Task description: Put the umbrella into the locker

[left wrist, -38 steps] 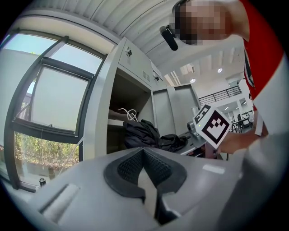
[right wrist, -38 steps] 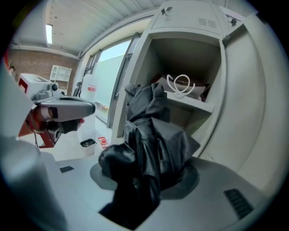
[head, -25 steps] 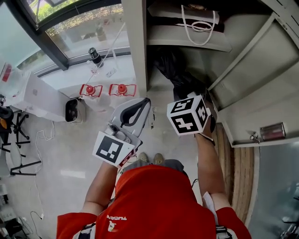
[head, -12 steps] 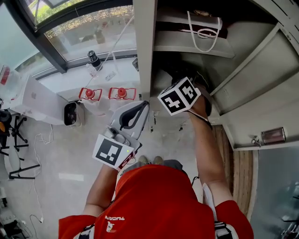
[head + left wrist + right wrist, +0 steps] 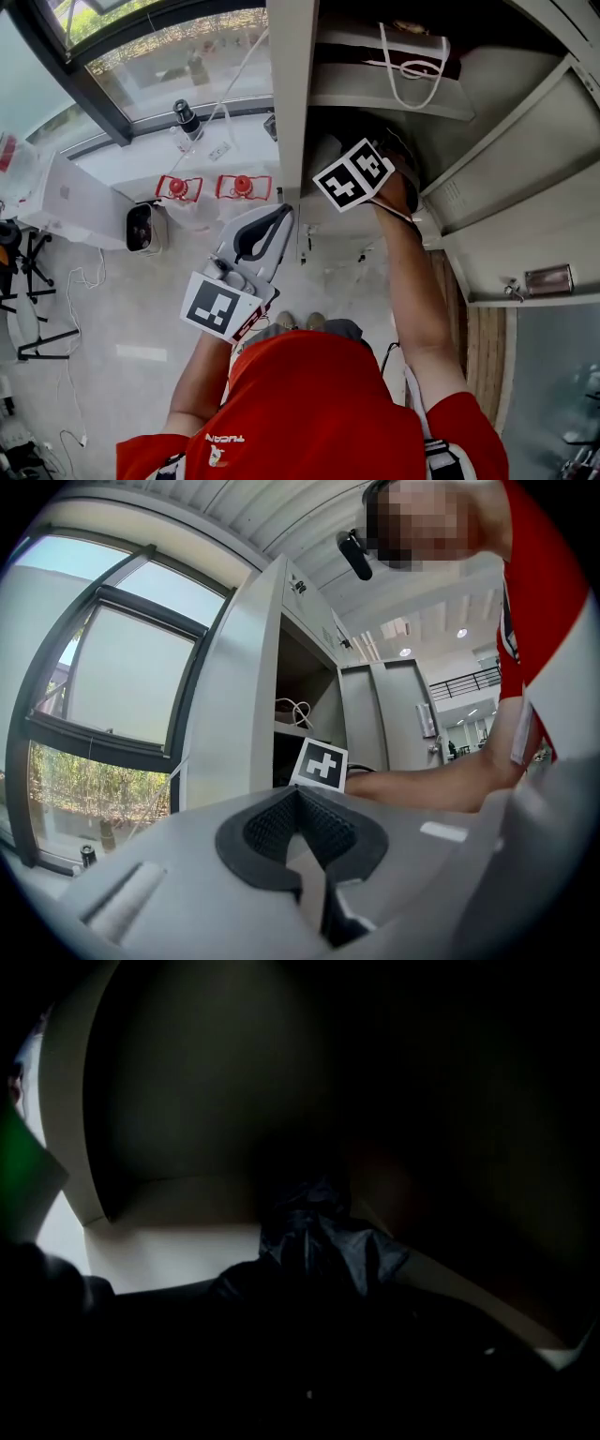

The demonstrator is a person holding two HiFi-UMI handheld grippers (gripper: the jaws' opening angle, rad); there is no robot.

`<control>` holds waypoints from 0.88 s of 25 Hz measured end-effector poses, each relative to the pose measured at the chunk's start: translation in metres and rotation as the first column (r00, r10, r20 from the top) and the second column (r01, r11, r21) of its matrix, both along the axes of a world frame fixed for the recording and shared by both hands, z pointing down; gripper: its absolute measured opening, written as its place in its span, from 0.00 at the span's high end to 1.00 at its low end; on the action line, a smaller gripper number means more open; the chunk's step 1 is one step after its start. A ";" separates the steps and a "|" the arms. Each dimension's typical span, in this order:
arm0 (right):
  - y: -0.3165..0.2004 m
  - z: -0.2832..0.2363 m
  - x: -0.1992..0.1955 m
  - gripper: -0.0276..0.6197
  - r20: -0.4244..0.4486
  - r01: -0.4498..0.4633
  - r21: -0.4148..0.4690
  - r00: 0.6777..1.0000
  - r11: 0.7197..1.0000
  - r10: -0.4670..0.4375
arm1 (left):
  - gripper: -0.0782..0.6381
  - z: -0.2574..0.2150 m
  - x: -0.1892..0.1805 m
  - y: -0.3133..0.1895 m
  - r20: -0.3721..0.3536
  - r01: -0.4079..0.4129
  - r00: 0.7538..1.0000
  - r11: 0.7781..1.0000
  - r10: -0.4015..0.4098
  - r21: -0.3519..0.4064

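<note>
The grey locker [image 5: 291,103] stands open in front of me. My right gripper reaches into its lower compartment; only its marker cube [image 5: 352,174] and the hand behind it show in the head view. In the right gripper view the black umbrella [image 5: 319,1241] lies bunched along the jaws, its fabric resting on the pale compartment floor [image 5: 178,1241]. The jaws themselves are lost in the dark, and the grip looks closed on the umbrella. My left gripper [image 5: 283,212] hangs outside the locker, shut and empty, its black pads [image 5: 298,808] meeting at the tip.
A white bag with rope handles [image 5: 411,54] sits on the locker's upper shelf. The locker door [image 5: 516,159] stands open at the right. Two red items [image 5: 178,186] [image 5: 244,185], a white device [image 5: 141,228] and a black bottle [image 5: 186,117] stand by the window at the left.
My right gripper has moved deeper into the lower compartment with the umbrella, and its cube has rolled. The left gripper has stayed almost still.
</note>
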State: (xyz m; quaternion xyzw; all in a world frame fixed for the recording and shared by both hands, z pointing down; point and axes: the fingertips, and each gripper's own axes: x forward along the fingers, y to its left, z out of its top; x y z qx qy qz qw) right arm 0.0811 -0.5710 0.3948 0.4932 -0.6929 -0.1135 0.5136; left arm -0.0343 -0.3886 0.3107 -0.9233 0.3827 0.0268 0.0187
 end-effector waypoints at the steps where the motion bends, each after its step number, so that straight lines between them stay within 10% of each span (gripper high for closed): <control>1: -0.002 0.001 0.000 0.63 0.003 0.006 0.000 1.000 1.000 -0.006 | 0.88 0.001 -0.001 0.000 0.003 0.002 1.000 1.000 -0.002 -0.002; 22: 0.012 -0.013 -0.007 0.45 0.211 0.185 0.017 0.960 0.983 -0.185 | 0.88 0.000 0.032 -0.012 0.021 -0.024 0.999 1.000 0.025 -0.001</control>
